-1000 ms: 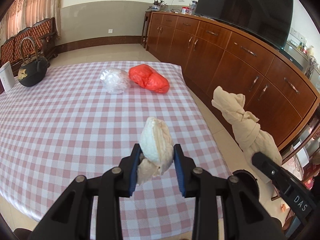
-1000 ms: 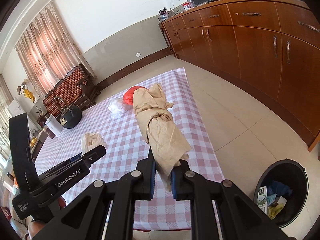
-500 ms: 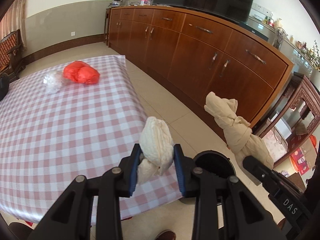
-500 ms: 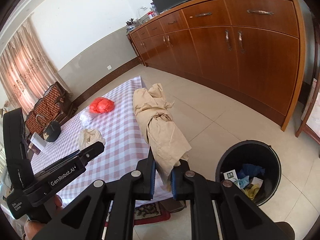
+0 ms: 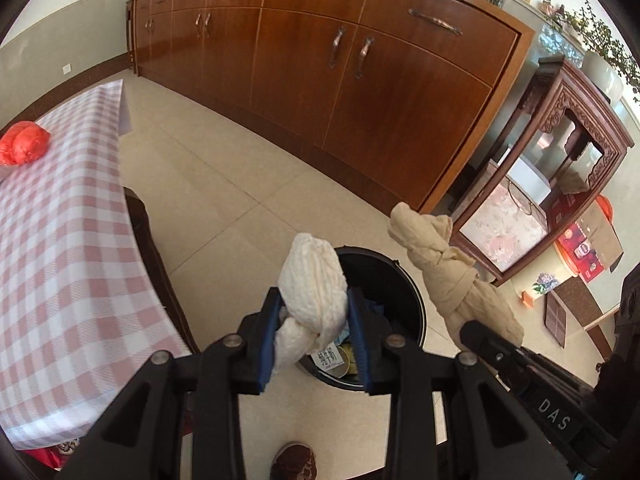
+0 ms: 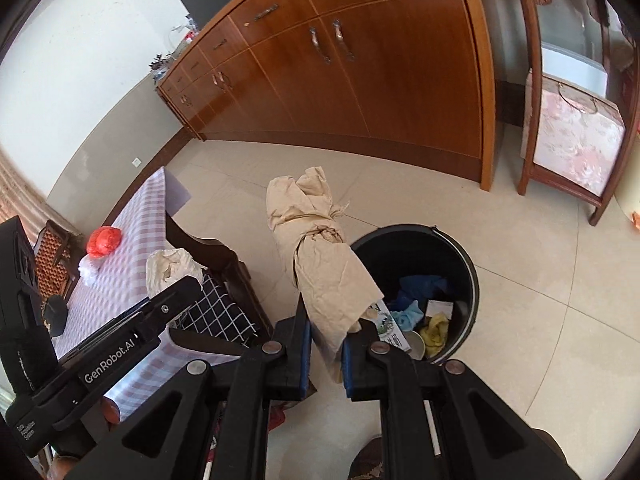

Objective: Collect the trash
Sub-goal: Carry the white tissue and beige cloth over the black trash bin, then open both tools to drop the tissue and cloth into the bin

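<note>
My left gripper (image 5: pixel 314 320) is shut on a cream knotted wad of tissue (image 5: pixel 312 284) and holds it above the near rim of a black trash bin (image 5: pixel 404 280) on the floor. My right gripper (image 6: pixel 326 340) is shut on a long twisted brown paper bundle (image 6: pixel 316 248), held up just left of the bin (image 6: pixel 464 264), which holds blue and yellow scraps. The brown bundle (image 5: pixel 444 264) also shows in the left wrist view. A red bag (image 5: pixel 25 148) and a clear plastic wad (image 6: pixel 87 270) lie on the checked table (image 5: pixel 60 240).
A long wooden sideboard (image 5: pixel 340 64) runs along the wall behind the bin. A carved wooden cabinet (image 5: pixel 560 152) stands right of it. The table's dark wooden edge (image 6: pixel 224 264) is close on the left. Tiled floor (image 6: pixel 540 300) surrounds the bin.
Both grippers have swung right, away from the table, and now hang by the trash bin. Each still holds its piece of trash.
</note>
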`<state>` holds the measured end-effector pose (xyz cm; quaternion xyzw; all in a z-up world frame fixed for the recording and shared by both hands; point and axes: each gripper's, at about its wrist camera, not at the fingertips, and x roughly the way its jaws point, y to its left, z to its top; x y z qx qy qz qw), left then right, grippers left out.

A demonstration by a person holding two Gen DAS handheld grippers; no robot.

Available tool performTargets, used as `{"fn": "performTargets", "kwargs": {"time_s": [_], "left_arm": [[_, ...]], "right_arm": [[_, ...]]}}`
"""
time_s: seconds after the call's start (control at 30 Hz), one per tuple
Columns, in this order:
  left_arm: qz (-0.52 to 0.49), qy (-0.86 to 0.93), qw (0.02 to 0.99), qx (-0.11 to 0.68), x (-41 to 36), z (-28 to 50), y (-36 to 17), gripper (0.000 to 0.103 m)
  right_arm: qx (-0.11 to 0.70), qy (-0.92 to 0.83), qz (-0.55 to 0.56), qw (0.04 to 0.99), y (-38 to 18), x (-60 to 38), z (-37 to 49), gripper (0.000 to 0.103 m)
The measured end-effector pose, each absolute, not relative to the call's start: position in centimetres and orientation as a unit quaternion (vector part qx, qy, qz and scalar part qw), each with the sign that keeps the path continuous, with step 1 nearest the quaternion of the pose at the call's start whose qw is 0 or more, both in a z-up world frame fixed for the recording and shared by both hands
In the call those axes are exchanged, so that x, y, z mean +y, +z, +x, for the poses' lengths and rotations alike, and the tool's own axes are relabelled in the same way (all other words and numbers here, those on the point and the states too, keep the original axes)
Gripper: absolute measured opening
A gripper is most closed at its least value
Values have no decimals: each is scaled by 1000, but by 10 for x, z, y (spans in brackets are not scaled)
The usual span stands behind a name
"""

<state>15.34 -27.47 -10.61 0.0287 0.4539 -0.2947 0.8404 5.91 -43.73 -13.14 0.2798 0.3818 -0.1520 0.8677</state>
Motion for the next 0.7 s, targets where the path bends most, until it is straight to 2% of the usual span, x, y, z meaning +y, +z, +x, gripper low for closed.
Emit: {"fn": "performTargets", "kwargs": {"time_s": [0.33,0.57,0.63,0.7], "left_arm": [[56,-297,805,510,-324,163,-153,34],[51,-296,789,536,-338,172,-171,39],[55,-297,784,542,-344,175,-175,43],[54,-302,781,543,-349,176,-178,53]], "right_arm": [[431,-191,324,820,-184,-489,66,13],[457,-200,336,799,-205,-511,86,15],[461,-203,338,795,-210,-516,91,16],[463,-205,341,792,-212,-520,93,16]]}}
